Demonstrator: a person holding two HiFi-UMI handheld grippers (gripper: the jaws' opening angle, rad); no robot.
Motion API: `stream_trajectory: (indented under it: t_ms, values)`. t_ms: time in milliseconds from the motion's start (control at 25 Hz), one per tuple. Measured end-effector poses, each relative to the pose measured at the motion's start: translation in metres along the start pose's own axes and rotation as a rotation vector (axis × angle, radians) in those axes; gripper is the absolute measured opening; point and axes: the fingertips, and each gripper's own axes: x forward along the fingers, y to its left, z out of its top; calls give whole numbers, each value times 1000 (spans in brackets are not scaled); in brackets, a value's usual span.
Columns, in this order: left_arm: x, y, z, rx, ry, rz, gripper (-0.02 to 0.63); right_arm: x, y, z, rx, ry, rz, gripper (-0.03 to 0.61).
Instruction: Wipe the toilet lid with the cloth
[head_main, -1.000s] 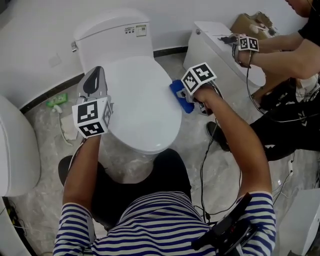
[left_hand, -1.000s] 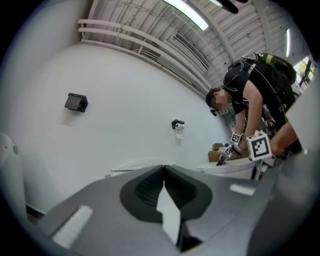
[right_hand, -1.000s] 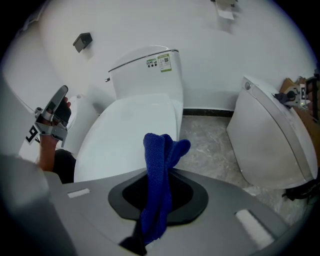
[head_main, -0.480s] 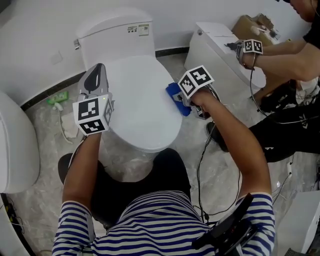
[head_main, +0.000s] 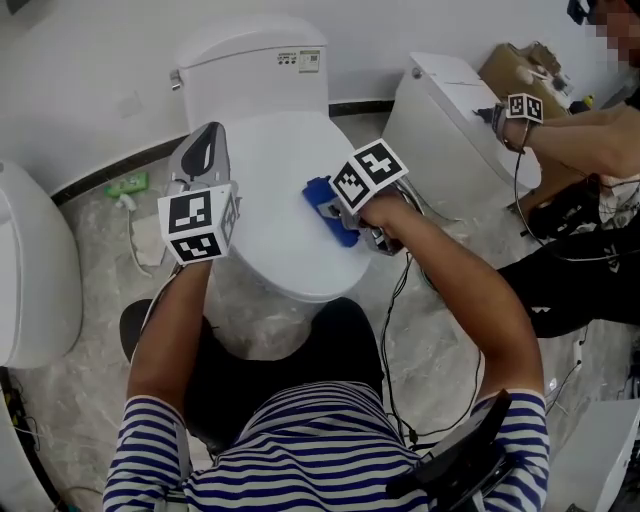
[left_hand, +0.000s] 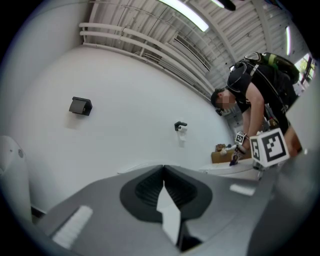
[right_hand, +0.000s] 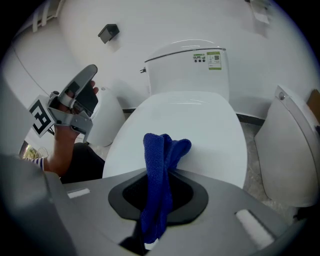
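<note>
The cloth (head_main: 328, 210), a blue one bunched into a fold, sits over the right-hand part of the toilet lid (head_main: 270, 180), near its edge and toward the front. In the right gripper view the cloth (right_hand: 161, 165) runs up between the jaws of the right gripper (right_hand: 157, 202), which are clamped on it, and its free end stands out past the tips above the white lid (right_hand: 200, 125). We cannot confirm from either view that the cloth is pressed flat on the surface; it is at the surface or just above it. The right gripper (head_main: 345, 215) reaches in from the right side of the bowl. The left gripper (head_main: 203, 148) is held at the lid's left edge, tipped upward and away from the work; its own view shows the left gripper (left_hand: 163, 180) with jaws together and nothing between them, facing a bare wall. The lid is down and closed, below the cistern (head_main: 255, 65). We note no streak, wet mark or dirt on the lid, so the extent already wiped cannot be read. Our judgement: the cloth is in hand and placed on the lid, so wiping is at most in progress on the right side; the middle, left edge and back of the lid are to be treated as outstanding.
</note>
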Motion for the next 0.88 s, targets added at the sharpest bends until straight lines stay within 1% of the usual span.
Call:
stream_trajectory:
  t_ms: [240, 400, 680, 880]
  values:
    - [-9, 7, 4, 12, -11, 8, 5, 20, 63, 9, -87, 20, 78, 60]
    - [-17, 18, 5, 11, -13, 25, 5, 34, 99, 12, -118, 32, 138, 60]
    - [-31, 36, 6, 11, -14, 50, 5, 57, 149, 20, -172, 51, 204, 60]
    - [-38, 48, 5, 9, -11, 64, 5, 69, 171, 24, -196, 65, 237, 60]
